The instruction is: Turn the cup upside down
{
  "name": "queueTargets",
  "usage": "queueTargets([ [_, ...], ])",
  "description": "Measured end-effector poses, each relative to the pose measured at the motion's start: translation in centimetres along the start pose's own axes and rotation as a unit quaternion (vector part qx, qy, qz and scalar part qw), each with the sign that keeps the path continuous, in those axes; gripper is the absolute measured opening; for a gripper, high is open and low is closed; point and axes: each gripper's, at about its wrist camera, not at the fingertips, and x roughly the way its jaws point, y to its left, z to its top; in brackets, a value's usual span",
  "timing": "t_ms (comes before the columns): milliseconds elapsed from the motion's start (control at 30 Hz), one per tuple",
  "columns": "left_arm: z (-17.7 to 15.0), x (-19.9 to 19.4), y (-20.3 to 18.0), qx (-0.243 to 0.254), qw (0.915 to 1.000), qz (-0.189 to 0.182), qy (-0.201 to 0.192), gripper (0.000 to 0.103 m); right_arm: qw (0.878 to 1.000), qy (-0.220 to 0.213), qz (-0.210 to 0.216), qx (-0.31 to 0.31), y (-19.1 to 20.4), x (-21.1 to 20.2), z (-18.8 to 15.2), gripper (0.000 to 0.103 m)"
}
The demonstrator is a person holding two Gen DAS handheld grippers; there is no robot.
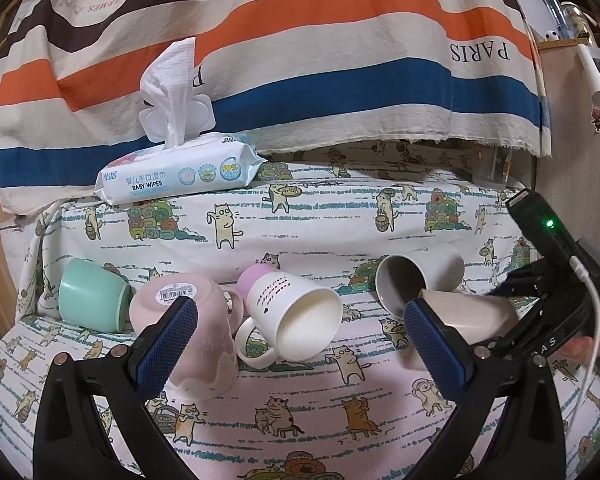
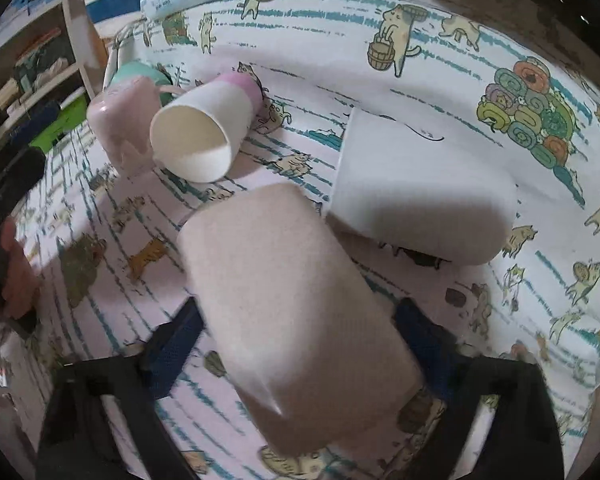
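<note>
The left gripper (image 1: 300,344) has black arms, blue textured pads (image 1: 166,344), round silver screws (image 1: 61,358); the right gripper (image 2: 300,340) looks alike.

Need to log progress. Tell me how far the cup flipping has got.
Done: the pale pink cup stands mouth down, label on its base upward. In hand: the right gripper has its jaws around a beige cup, tilted and blurred. Left: the white mug, the mint cup and the grey-lined cup lie on their sides. The left gripper is open.
</note>
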Motion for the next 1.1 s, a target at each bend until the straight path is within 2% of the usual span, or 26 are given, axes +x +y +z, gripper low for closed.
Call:
queueTargets([
  [100, 0.0, 0.0, 0.0, 0.001, 1.0000, 0.001, 0.000, 0.103, 1.000, 0.000, 0.014, 0.026, 1.0, -0.6, -0.3, 0.071],
  [233, 0.1, -0.3, -0.2, 0.007, 0.9999, 0.006, -0.008, 0.103, 0.998, -0.015, -0.027, 0.054, 3.0, -1.3, -0.8, 0.070],
  [333, 0.1, -0.7, -0.2, 0.008, 0.9996, 0.017, -0.023, 0.103, 0.987, -0.052, -0.032, 0.152, 3.4, -2.5, -1.5, 0.070],
  [500, 0.2, -0.8, 0.5, 0.000, 0.9988, 0.039, -0.028, 0.103, 0.974, -0.091, -0.081, 0.192, 5.7, -3.5, -1.4, 0.070],
  [633, 0.3, -0.5, 1.0, -0.007, 0.9980, 0.059, -0.023, 0.103, 0.961, -0.092, -0.095, 0.245, 6.1, -3.5, -1.7, 0.070],
  [800, 0.2, -0.6, 1.2, -0.010, 0.9977, 0.063, -0.025, 0.103, 0.950, -0.086, -0.107, 0.281, 6.4, -3.2, -1.9, 0.070],
  [1100, 0.2, -0.1, 1.2, -0.009, 0.9974, 0.070, -0.013, 0.103, 0.944, -0.069, -0.098, 0.308, 6.0, -1.4, -2.6, 0.070],
])
